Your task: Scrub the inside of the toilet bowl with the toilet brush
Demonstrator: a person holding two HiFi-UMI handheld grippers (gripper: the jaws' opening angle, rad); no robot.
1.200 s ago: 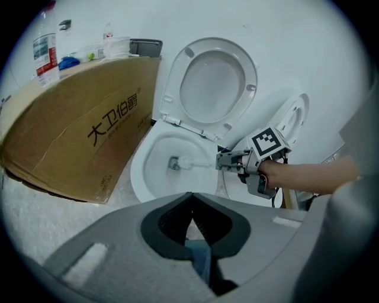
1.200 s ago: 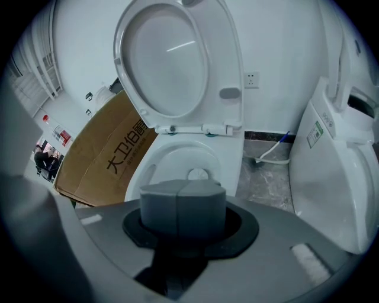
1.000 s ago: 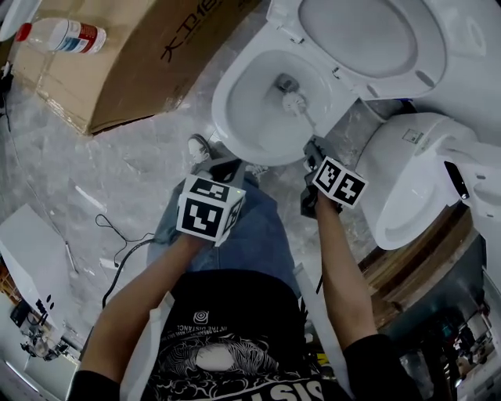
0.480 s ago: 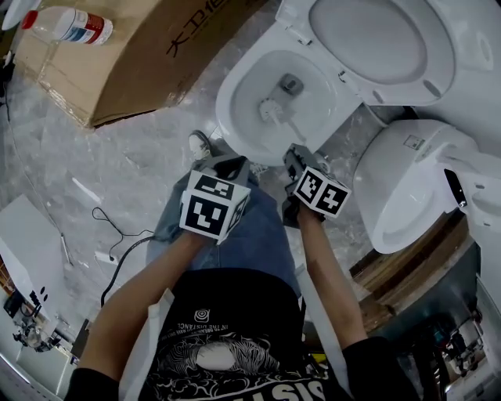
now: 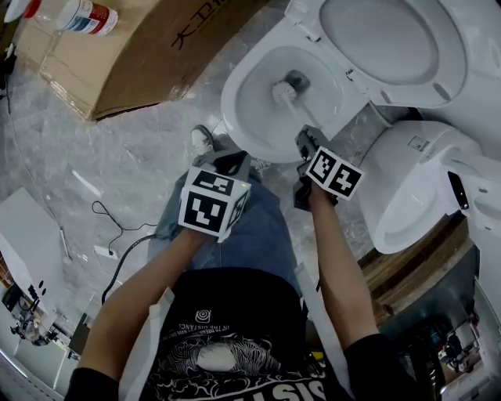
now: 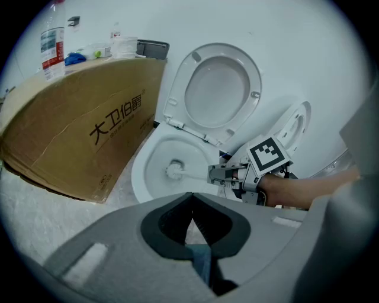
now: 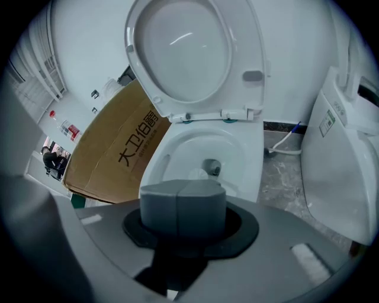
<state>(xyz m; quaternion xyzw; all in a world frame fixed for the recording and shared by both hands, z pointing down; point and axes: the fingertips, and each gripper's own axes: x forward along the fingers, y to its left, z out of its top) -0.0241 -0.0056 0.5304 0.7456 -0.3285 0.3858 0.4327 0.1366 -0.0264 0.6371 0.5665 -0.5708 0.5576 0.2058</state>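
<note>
The white toilet bowl (image 5: 250,117) stands open with its seat and lid (image 5: 383,47) raised. The toilet brush (image 5: 283,92) has its white head deep in the bowl, beside the drain hole. Its handle runs back to my right gripper (image 5: 309,142), which is shut on it at the bowl's near rim. In the right gripper view the brush head (image 7: 200,173) peeks just above the closed jaws of the right gripper (image 7: 183,198). My left gripper (image 5: 228,163) hangs shut and empty over the person's knee, left of the right one. From the left gripper (image 6: 190,218) I see the brush (image 6: 173,170) inside the bowl (image 6: 148,177).
A large cardboard box (image 5: 133,55) lies left of the toilet with a plastic bottle (image 5: 90,16) on it. A second white toilet (image 5: 415,188) stands close on the right. The person's shoe (image 5: 203,141) sits by the bowl's base. A cable (image 5: 117,235) trails on the marble floor.
The brush head swept left across the bowl, then back toward the drain hole. The right gripper swung with it. The left gripper stayed put.
</note>
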